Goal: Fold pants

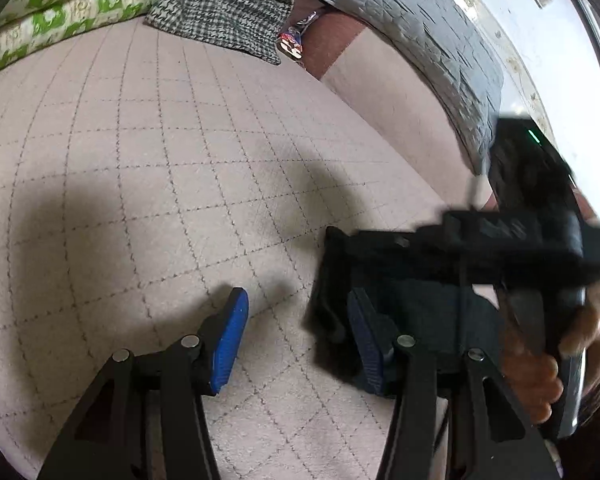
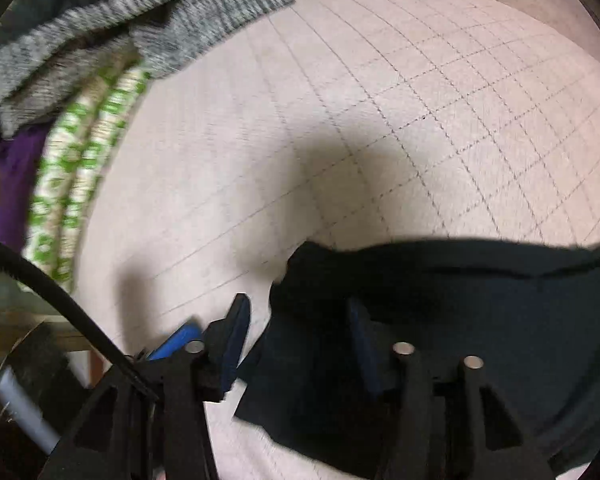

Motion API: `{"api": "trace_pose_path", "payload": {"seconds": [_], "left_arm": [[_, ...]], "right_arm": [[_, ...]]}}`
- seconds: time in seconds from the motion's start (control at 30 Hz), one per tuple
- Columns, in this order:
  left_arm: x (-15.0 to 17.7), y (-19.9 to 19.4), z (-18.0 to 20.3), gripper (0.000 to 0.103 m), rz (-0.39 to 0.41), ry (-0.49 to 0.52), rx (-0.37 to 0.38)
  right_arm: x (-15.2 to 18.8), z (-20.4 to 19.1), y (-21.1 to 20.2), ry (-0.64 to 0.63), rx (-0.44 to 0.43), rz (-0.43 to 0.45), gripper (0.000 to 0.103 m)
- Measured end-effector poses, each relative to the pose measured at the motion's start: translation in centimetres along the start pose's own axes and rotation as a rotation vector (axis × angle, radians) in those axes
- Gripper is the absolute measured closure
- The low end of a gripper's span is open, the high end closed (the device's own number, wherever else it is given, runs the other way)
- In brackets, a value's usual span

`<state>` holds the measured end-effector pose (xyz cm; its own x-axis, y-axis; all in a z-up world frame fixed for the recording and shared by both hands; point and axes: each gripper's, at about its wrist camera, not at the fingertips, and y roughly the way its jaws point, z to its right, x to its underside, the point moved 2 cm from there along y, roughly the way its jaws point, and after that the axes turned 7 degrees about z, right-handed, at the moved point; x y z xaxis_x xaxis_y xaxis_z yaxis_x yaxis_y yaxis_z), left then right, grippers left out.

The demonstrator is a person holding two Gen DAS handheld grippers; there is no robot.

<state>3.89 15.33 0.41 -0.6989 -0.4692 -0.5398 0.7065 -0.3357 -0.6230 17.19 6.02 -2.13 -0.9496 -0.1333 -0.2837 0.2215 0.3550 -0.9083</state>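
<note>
Dark navy pants (image 2: pixel 480 300) lie on a pale pink quilted bed cover (image 2: pixel 380 100), filling the lower right of the right wrist view. My right gripper (image 2: pixel 300 340) stands open over the pants' left edge; cloth lies under the gap and the right finger, and the pads do not press on it. In the left wrist view my left gripper (image 1: pixel 298 340) is open over the bed cover (image 1: pixel 160 160), its right finger just above the edge of the pants (image 1: pixel 420 312). The right tool's blurred black body (image 1: pixel 500 240), held by a hand (image 1: pixel 532 376), hangs close on the right.
A houndstooth garment (image 1: pixel 228 12), green-and-white folded bedding (image 1: pixel 60 12), a grey quilted pillow (image 1: pixel 420 28) and a colourful packet (image 1: pixel 292 40) line the far side of the bed. A purple cloth (image 2: pixel 16 184) and a black cable (image 2: pixel 60 292) sit at the left edge.
</note>
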Motion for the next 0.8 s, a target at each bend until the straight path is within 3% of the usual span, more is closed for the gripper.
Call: {"api": "trace_pose_path", "payload": {"seconds": [0.2,0.3,0.37,0.4,0.47,0.57,0.67,0.73,0.77,0.8], "left_arm": [[-0.1,0.2,0.0,0.052,-0.018,0.002,0.02],[-0.1,0.1,-0.5,0.052,-0.021,-0.014,0.033],[-0.1,0.1,-0.6,0.052,-0.019,-0.018,0.04],[-0.1,0.2,-0.5,0.05,-0.02,-0.013,0.041],[0.0,0.1,-0.1,0.048,-0.015,0.004,0.054],[0.5,0.8,1.0,0.044,-0.04,0.027,0.107],[1.1,1.7,2.7,0.044,-0.035,0.1,0.077],[1.5,2.3,3.8,0.063,-0.054,0.12,0.101],[1.7,2.8,4.2,0.087,-0.092,0.099,0.133],[1.8,3.0,4.4,0.088,-0.102,0.085,0.135]], "right_arm": [[-1.1,-0.5,2.3,-0.01,0.14,-0.065,0.031],[-1.5,-1.6,3.5,-0.074,0.221,-0.105,0.029],[-1.5,-2.4,4.0,-0.144,0.295,-0.116,0.047],[-1.4,-2.5,4.0,-0.177,0.339,-0.115,0.061],[-1.4,-2.3,3.3,-0.204,0.351,-0.102,0.076],[-1.5,-1.0,1.8,-0.157,0.27,-0.064,0.08],[-1.3,-0.1,0.2,-0.129,0.205,-0.024,0.081],[-1.2,0.5,-0.8,-0.121,0.177,-0.003,0.081],[-1.1,0.8,-1.4,-0.118,0.163,0.008,0.081],[-1.1,1.2,-1.9,-0.113,0.151,0.013,0.082]]}}
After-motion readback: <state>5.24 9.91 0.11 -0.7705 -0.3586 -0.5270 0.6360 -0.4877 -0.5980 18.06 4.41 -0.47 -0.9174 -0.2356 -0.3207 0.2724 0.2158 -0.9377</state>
